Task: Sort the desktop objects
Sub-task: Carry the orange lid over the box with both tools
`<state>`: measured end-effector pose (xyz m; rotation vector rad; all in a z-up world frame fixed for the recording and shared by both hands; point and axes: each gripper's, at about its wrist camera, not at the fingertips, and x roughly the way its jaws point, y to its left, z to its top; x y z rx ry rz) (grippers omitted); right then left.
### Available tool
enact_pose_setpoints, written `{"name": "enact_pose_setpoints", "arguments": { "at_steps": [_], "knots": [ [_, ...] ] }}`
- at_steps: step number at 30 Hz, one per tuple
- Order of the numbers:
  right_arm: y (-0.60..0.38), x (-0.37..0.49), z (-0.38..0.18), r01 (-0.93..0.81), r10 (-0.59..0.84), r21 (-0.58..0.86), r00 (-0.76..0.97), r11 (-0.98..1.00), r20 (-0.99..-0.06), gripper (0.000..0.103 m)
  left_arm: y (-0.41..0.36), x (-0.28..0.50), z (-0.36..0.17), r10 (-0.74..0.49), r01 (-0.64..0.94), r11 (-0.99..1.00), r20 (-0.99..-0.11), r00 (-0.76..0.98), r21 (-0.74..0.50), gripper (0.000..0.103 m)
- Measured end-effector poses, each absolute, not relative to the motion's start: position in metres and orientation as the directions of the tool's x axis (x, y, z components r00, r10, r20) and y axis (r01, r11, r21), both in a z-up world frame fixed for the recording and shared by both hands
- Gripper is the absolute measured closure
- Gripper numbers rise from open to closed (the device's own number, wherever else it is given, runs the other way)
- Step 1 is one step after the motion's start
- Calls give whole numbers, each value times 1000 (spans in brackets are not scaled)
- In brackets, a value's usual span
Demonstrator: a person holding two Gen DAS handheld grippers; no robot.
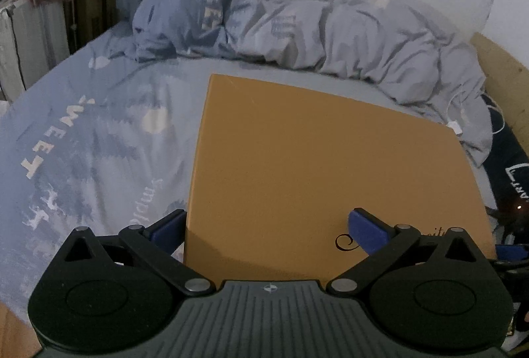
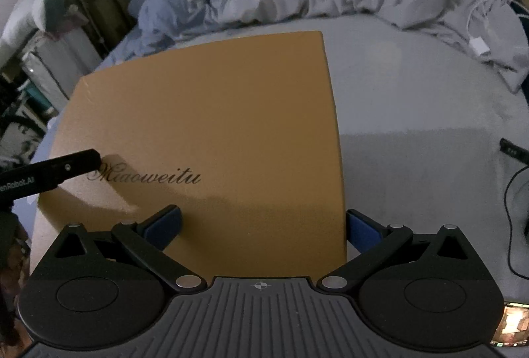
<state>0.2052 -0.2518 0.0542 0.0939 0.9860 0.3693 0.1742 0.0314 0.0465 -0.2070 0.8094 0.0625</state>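
While both grippers hang low over the near edge of the bed [image 1: 99, 133], a flat mustard-yellow box [image 1: 330, 173] lies on the blue-grey printed sheet, its lid carrying the script word "Miaoweitu" [image 2: 148, 177] close to the near-left corner as the right wrist view shows it. The left gripper [image 1: 268, 227] has its blue-padded fingers [image 1: 368, 230] spread wide, one pad just off the box's left edge over the sheet and the other above the lid near the printed flourish; whether either pad touches the box cannot be told. The right gripper [image 2: 263, 225] is likewise spread apart, its left pad over the lid and its right pad just past the box's right edge, above the plain grey part of the sheet. In the right wrist view a black finger of the left gripper [image 2: 62, 171] reaches in from the left edge, its tip beside the start of the lettering. A rumpled grey and blue duvet [image 1: 297, 27] is bunched along the far side of the bed, well apart from the box. A white charger with its cable [image 2: 479, 45] lies against the duvet at the far right, and a black cable [image 2: 510, 225] curves over the sheet at the right edge.
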Motion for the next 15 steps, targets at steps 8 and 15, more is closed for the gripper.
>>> {"name": "enact_pose_setpoints", "arguments": {
  "at_steps": [8, 15],
  "knots": [
    [-248, 225, 28, -239, 334, 247, 464, 939, -821, 0, 33, 193, 26, -42, -121, 980, -753, 657, -159, 0],
    [-246, 236, 18, -235, 318, 232, 463, 944, -827, 0, 35, 201, 10, -69, -104, 979, -768, 636, -174, 0]
  ]
}}
